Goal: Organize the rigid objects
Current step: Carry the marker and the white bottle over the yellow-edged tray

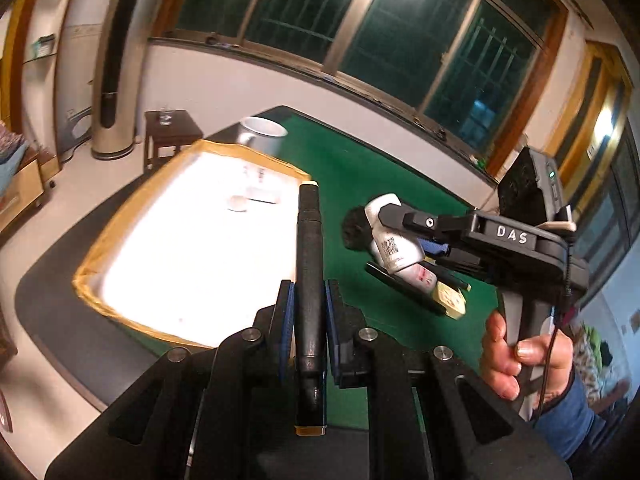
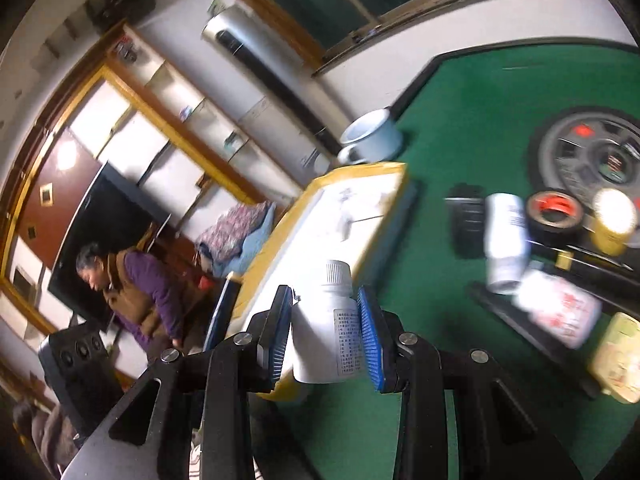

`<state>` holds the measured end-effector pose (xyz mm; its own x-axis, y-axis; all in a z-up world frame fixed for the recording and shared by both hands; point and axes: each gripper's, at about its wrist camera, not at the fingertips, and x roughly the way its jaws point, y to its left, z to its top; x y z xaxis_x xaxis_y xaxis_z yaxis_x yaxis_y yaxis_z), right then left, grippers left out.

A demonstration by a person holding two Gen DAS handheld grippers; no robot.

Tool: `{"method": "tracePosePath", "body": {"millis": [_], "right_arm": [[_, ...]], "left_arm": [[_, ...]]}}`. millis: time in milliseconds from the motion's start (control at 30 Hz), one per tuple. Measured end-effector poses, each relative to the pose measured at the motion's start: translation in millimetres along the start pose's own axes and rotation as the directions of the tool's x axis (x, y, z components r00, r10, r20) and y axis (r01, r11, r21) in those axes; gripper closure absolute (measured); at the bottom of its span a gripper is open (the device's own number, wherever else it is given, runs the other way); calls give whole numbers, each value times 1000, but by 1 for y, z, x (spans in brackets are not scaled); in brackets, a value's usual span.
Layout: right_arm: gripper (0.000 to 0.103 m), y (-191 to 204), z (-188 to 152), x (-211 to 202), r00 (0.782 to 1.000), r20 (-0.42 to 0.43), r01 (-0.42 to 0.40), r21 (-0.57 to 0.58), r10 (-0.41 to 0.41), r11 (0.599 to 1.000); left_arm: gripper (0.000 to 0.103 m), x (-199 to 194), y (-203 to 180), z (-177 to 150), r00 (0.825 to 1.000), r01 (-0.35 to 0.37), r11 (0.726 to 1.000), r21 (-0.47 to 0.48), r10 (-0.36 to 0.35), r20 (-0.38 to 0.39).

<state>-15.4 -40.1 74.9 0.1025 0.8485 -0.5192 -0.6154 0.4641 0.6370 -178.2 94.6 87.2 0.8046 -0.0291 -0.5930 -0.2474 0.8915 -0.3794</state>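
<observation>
My left gripper (image 1: 309, 288) is shut on a long black marker (image 1: 309, 236) with a yellow end, which points forward beside the right rim of a white box edged in yellow tape (image 1: 86, 280). In the right wrist view my right gripper (image 2: 325, 296) is shut on a white pill bottle (image 2: 324, 336), cap forward, over the near corner of the same box (image 2: 360, 172). The left wrist view shows the right gripper (image 1: 400, 236) in a hand, lifting that bottle (image 1: 394, 248) above a pile of items on the green table (image 1: 360, 168).
A white mug (image 2: 370, 138) stands behind the box. On the green felt lie a white can (image 2: 506, 240), a black tape roll (image 2: 554, 212), a yellow jar (image 2: 612, 220), a red-printed white container (image 2: 560, 308) and a grey disc (image 2: 596, 152). A person (image 2: 136, 292) stands beyond the table.
</observation>
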Motion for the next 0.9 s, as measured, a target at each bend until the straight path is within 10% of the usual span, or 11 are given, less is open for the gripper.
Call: {"method": "tracePosePath", "body": {"millis": [500,900], "right_arm": [[73,66,9,45,997,-70,29,-99,-36,995],[73,31,33,98,983,-116,143,16,-140,990]], "left_arm": [[90,-27,28,53,997,-64,996,60,61,48],[90,98,66,88,979,-73,997,-16,69,-194]]}}
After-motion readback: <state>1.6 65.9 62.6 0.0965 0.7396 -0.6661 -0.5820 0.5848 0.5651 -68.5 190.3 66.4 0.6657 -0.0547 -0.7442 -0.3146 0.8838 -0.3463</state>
